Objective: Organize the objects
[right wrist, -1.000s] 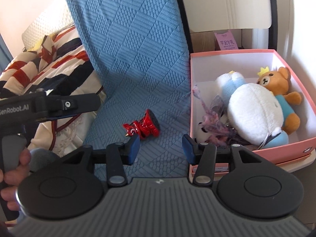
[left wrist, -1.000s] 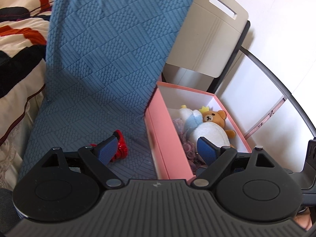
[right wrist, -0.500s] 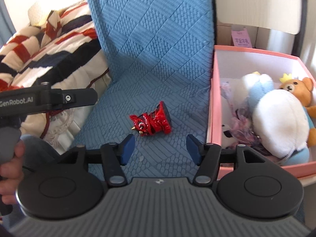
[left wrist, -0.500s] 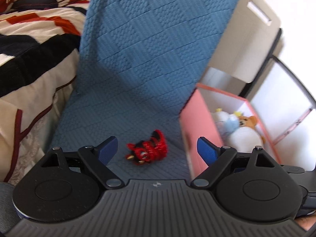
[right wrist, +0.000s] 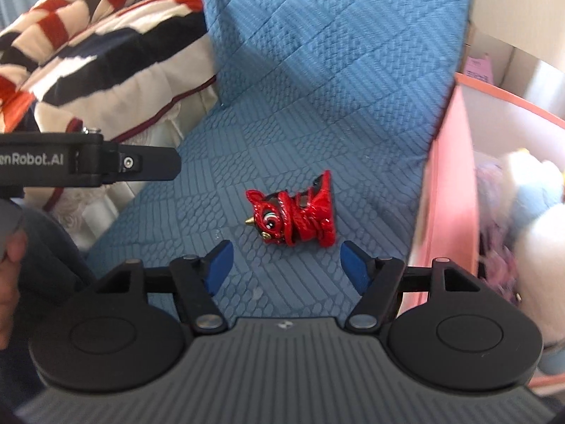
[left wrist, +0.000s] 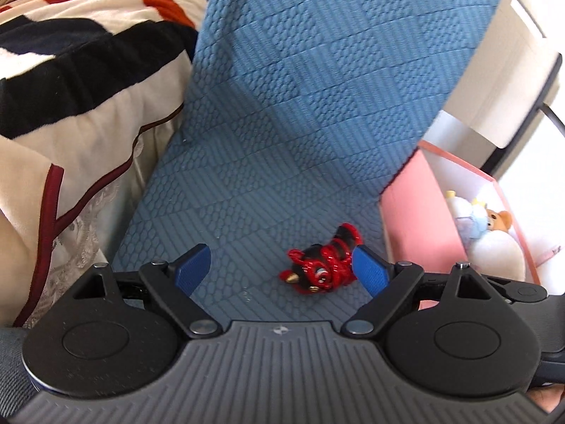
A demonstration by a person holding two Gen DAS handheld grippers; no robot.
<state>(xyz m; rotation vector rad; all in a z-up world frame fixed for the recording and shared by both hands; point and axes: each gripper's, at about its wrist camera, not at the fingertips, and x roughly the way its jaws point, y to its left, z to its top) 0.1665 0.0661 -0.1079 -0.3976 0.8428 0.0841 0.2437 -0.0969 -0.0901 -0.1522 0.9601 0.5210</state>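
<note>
A small red lion-dance figurine (right wrist: 295, 217) lies on its side on the blue textured chair seat (right wrist: 247, 162); it also shows in the left wrist view (left wrist: 323, 266). My right gripper (right wrist: 286, 263) is open and empty, just short of the figurine. My left gripper (left wrist: 280, 268) is open and empty, its right fingertip (left wrist: 369, 270) beside the figurine. A pink box (left wrist: 420, 219) at the right holds plush toys, among them a white plush (left wrist: 494, 254) and a small bear (left wrist: 498, 221). The box shows blurred in the right wrist view (right wrist: 448, 190).
A striped red, black and cream blanket (left wrist: 70, 81) lies left of the chair. The blue chair back (left wrist: 335, 53) rises behind the seat. The left gripper's body (right wrist: 88, 164) reaches in at the left of the right wrist view. A white chair (left wrist: 508, 70) stands behind the box.
Both grippers have swung left, away from the box, and closed in on the red figurine, which now sits larger and more central. The right gripper's jaws have opened wider.
</note>
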